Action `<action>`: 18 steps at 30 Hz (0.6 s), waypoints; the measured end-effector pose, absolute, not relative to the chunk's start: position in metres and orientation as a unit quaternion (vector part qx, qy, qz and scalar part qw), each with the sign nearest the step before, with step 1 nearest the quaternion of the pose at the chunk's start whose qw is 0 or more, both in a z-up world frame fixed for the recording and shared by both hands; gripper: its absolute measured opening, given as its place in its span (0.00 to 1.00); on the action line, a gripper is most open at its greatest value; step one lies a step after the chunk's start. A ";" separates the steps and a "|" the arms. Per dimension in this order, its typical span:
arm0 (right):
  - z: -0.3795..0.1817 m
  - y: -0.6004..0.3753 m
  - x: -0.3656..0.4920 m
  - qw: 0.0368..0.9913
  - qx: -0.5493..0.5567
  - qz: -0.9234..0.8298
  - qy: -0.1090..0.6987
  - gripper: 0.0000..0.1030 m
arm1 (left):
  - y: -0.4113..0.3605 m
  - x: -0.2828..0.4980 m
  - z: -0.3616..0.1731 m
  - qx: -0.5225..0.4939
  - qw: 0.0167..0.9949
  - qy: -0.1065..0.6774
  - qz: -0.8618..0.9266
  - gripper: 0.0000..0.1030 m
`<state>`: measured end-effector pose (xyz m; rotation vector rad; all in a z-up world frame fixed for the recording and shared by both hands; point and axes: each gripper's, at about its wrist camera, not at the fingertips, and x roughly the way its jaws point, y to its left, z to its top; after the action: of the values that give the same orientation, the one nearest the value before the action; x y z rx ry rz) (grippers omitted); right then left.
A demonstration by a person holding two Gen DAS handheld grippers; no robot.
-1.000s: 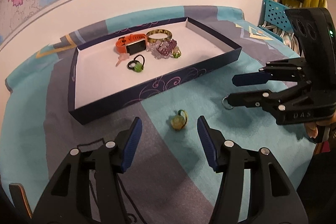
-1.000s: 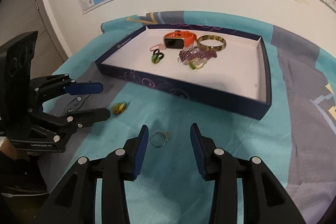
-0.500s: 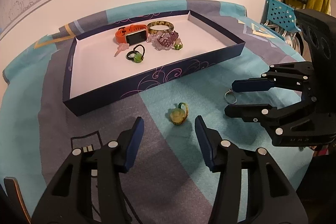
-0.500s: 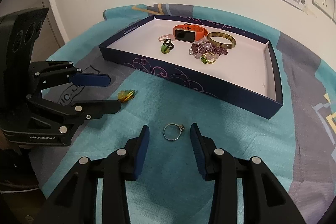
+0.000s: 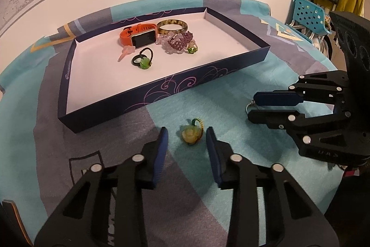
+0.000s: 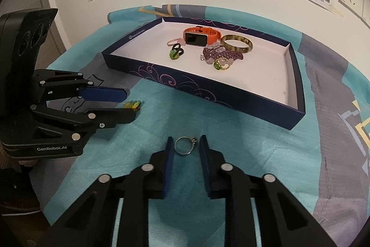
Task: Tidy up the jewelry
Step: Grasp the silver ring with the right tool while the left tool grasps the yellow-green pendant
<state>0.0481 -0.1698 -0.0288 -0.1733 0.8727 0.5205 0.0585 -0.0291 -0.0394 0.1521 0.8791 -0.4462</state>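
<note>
Jewelry is split between the box (image 5: 208, 75) and the cloth (image 5: 231, 112) in front of it. In the left wrist view, a yellow-green flower ring (image 5: 191, 134) lies on the cloth between the fingers of the left gripper (image 5: 186, 137); the jaws are closing, with gaps on both sides. The box sits at twelve o'clock, holding an orange watch (image 5: 138, 36), a bangle (image 5: 172, 26), purple beads (image 5: 179, 43) and a green bead ring (image 5: 143, 60). The right gripper (image 5: 252, 105) stands at three o'clock.

In the right wrist view, a silver ring (image 6: 185, 145) lies between the right gripper (image 6: 185, 146) fingers, jaws closing, pads very near but not clearly pressing. The left gripper (image 6: 129, 105) is at nine o'clock.
</note>
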 end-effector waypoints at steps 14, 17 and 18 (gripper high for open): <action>-0.028 -0.174 0.050 0.869 -0.070 0.254 0.419 0.04 | -0.029 0.059 -0.040 0.069 0.878 0.422 -0.215 0.17; -0.028 -0.175 0.050 0.869 -0.064 0.255 0.420 0.04 | -0.030 0.058 -0.039 0.069 0.878 0.421 -0.216 0.17; -0.028 -0.175 0.050 0.869 -0.064 0.255 0.420 0.04 | -0.029 0.058 -0.039 0.068 0.878 0.421 -0.215 0.17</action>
<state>0.0502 -0.1751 -0.0277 -0.1347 0.8788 0.5327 0.0578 -0.0295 -0.0392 0.1424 0.8789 -0.4490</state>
